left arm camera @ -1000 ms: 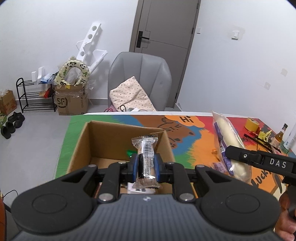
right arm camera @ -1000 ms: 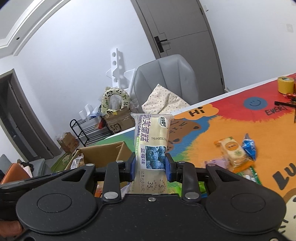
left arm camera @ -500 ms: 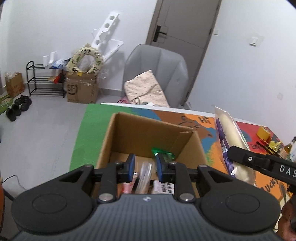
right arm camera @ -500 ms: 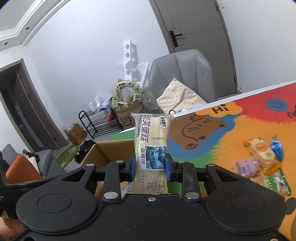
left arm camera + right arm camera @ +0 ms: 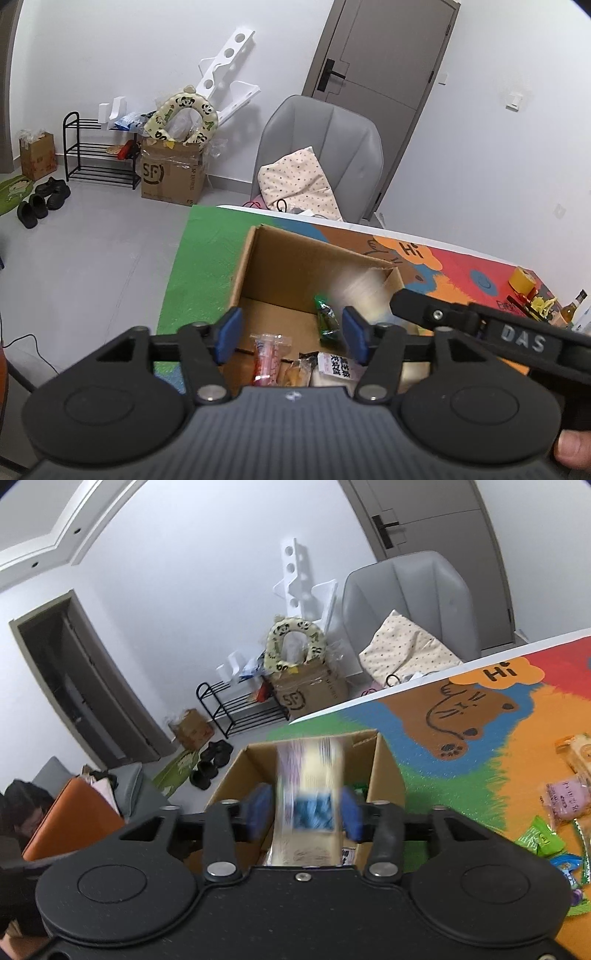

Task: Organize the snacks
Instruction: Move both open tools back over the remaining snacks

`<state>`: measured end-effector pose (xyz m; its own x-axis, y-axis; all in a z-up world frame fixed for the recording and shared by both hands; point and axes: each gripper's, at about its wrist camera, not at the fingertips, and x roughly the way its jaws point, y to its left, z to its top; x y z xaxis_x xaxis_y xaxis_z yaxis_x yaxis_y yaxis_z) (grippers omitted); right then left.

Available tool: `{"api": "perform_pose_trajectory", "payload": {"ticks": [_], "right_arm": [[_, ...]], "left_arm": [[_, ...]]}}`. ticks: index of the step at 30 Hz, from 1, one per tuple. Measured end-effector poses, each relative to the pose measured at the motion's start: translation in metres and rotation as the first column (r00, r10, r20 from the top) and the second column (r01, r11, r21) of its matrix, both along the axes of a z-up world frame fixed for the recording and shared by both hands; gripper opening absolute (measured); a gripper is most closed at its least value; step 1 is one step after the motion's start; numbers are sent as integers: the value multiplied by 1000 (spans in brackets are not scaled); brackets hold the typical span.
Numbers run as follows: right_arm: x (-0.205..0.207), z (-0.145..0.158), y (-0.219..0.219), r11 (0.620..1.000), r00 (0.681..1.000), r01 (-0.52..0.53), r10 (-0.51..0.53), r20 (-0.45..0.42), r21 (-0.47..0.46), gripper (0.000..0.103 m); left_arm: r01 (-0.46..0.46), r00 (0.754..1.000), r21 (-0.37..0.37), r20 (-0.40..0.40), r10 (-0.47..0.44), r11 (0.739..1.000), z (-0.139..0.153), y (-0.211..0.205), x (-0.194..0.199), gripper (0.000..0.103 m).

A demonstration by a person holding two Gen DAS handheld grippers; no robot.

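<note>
left claw (image 5: 290, 334) gapes wide and empty over the cardboard box (image 5: 295, 266), several snacks inside. right claw (image 5: 303, 814), jaws parted, has the blurred blueberry cake pack (image 5: 312, 797) between them above the box. further packets (image 5: 565, 797) wait on the bench (image 5: 480, 738).

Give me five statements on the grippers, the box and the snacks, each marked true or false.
1. The left gripper is open and holds nothing. True.
2. The cardboard box has no snacks in it. False: several packets lie on its floor, including a green packet.
3. The blueberry cake packet, blurred, sits between the right gripper's fingers over the box. True.
4. Every snack is boxed. False: packets such as the purple packet lie on the mat.
5. The chair is bare. False: a dotted cushion lies on it.
</note>
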<state>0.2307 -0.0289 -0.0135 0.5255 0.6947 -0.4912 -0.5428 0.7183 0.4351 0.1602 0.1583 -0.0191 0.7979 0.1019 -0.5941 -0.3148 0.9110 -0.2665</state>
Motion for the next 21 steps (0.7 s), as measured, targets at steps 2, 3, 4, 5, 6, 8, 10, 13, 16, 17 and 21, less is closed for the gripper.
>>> {"api": "perform_pose_trajectory", "payload": {"ticks": [2,3,4,5,6,8,10,13,16,17,21], "right_arm": [[-1,1,-5,1000,1000,8,-8,4,-8,52],[-2,1,-8,1000,1000,16,-16,3,-11,52],[-2,1,-12,1000,1000,23,-23,5,-13,52],[-3,2,-17,999,999,33,-32,8,-16,53],[-4,2,-22,999,999,41,-41,12,-18,55],[-4,1,-33,998,998,64,-64,13,-19,59],[-4,-1,-43,996,996,85,-85,11,-23,62],[-5,-4,-59,993,993,116,-116,6,-33,65],[-6,-7,-75,989,989,145,-145,-1,-34,69],[-6,-8,-80,987,988,154,-154,-2,-34,69],[-8,-9,-96,983,984,180,-181,-4,-34,75]], "left_arm": [[6,1000,-5,3,-6,1000,0,-1,0,67],[4,1000,-2,2,-4,1000,1,-2,0,72],[3,1000,3,4,-3,1000,1,-3,0,76],[3,1000,10,6,-3,1000,2,-5,1,77],[5,1000,17,10,-5,1000,3,-8,0,80],[11,1000,25,11,-12,1000,3,-11,3,84],[20,1000,31,7,-21,999,3,-17,5,85],[35,999,32,5,-35,999,3,-26,6,86],[56,998,36,-1,-56,998,2,-36,8,87],[62,998,39,-4,-62,997,2,-40,8,87],[78,997,38,-10,-77,996,1,-54,9,87]]}}
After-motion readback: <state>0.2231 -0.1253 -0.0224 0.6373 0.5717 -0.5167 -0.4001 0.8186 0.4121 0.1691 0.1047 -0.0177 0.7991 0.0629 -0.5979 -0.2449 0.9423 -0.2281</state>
